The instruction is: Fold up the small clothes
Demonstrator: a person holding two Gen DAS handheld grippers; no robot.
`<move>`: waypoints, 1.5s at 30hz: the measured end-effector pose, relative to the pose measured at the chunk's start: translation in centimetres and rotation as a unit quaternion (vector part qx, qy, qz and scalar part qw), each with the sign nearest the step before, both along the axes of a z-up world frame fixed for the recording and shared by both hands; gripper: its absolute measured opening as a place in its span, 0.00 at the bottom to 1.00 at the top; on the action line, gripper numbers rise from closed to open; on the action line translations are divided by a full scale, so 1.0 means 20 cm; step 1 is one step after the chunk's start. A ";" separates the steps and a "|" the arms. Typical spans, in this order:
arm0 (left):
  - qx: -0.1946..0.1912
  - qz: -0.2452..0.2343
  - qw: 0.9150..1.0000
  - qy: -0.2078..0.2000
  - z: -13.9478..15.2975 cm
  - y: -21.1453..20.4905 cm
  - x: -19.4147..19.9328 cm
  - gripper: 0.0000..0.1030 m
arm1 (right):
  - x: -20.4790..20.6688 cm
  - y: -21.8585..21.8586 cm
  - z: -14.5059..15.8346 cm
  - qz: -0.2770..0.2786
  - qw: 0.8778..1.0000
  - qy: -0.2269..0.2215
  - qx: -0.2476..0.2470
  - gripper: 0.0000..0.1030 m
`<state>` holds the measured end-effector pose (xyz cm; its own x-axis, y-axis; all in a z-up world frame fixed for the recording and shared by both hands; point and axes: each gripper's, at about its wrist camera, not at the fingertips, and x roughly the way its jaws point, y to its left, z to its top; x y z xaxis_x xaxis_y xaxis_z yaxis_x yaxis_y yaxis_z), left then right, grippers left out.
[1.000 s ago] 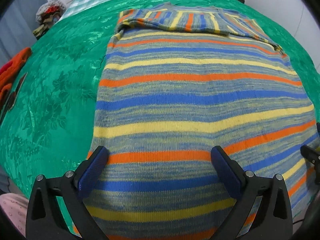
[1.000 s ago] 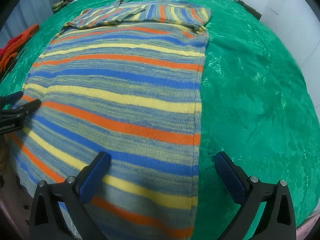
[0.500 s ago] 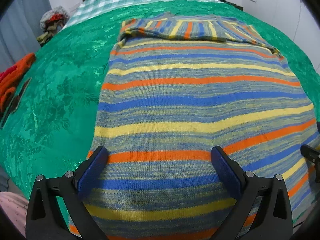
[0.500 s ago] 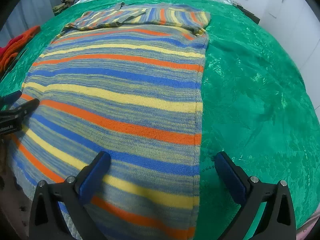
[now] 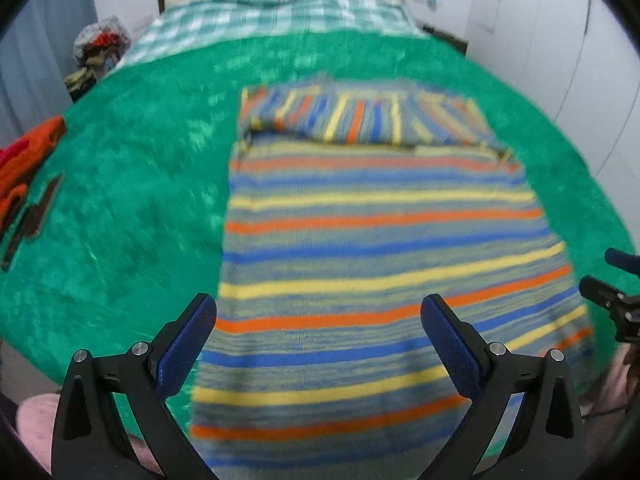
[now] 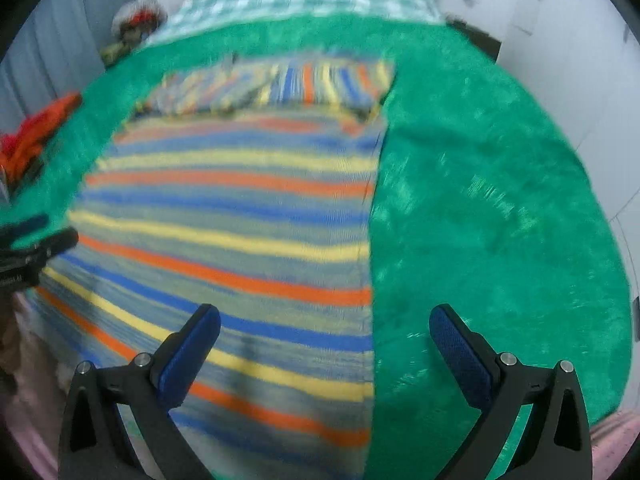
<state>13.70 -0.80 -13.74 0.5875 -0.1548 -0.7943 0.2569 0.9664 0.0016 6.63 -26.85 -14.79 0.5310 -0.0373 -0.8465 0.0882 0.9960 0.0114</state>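
Note:
A striped knit sweater [image 5: 380,240] in blue, yellow, orange and grey lies flat on the green bedspread [image 5: 132,200], its sleeves folded across the far end. It also shows in the right wrist view [image 6: 240,220]. My left gripper [image 5: 318,324] is open and empty above the sweater's near hem, toward its left edge. My right gripper [image 6: 324,334] is open and empty above the near hem, straddling the sweater's right edge. Each gripper shows at the edge of the other's view, the right one [image 5: 612,284] and the left one [image 6: 36,240].
Orange and red clothes [image 5: 28,152] lie at the bed's left edge. A pile of clothes [image 5: 100,48] sits at the far left corner. A checked blanket [image 5: 272,16] and a pillow cover the far end. White cupboards [image 5: 560,40] stand to the right.
Both grippers have pulled back and up from the sweater, so more of the bed and room shows. The sweater has not moved. Both stay open.

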 end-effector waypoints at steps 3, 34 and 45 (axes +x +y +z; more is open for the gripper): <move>0.005 -0.005 1.000 -0.014 0.13 0.00 -0.03 0.99 | -0.03 0.00 0.12 0.001 1.000 -0.009 -0.009 1.00; 0.035 0.009 0.999 -0.040 0.32 0.00 -0.22 0.99 | -0.22 0.12 0.32 -0.012 1.000 0.011 -0.014 1.00; 0.046 0.006 0.998 -0.044 0.33 -0.02 -0.23 0.99 | -0.22 0.13 0.30 -0.017 1.000 0.018 -0.017 1.00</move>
<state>9.17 -1.13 -7.18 0.6566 -0.0768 -0.7503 0.2402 0.9643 0.1114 2.15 -24.25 -8.69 0.4974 -0.0837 -0.8635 0.1212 0.9923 -0.0264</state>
